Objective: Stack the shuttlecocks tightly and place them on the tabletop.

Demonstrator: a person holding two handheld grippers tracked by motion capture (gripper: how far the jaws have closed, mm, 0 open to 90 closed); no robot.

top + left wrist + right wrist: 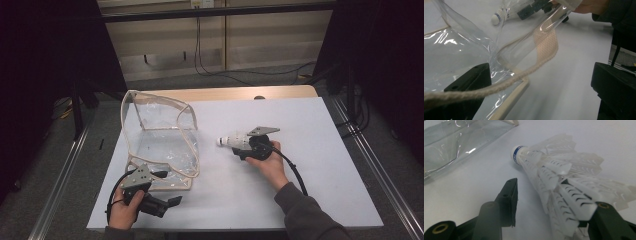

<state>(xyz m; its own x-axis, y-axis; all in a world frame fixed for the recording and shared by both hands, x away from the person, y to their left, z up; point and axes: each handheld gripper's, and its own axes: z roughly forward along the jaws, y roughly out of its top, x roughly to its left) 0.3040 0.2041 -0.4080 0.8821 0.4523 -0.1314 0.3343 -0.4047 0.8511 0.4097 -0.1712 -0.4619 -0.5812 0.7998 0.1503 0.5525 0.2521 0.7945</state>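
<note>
One shuttlecock (white) and one clear bag on table.

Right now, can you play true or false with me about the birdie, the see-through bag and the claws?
1. The shuttlecock lies between the right claw's jaws. True.
2. The shuttlecock is inside the clear bag. False: it lies on the white table beside the bag.
3. The shuttlecock's cork has a blue band. True.
4. The left claw is at a red box. False: it is at the bag's cream edge.
</note>
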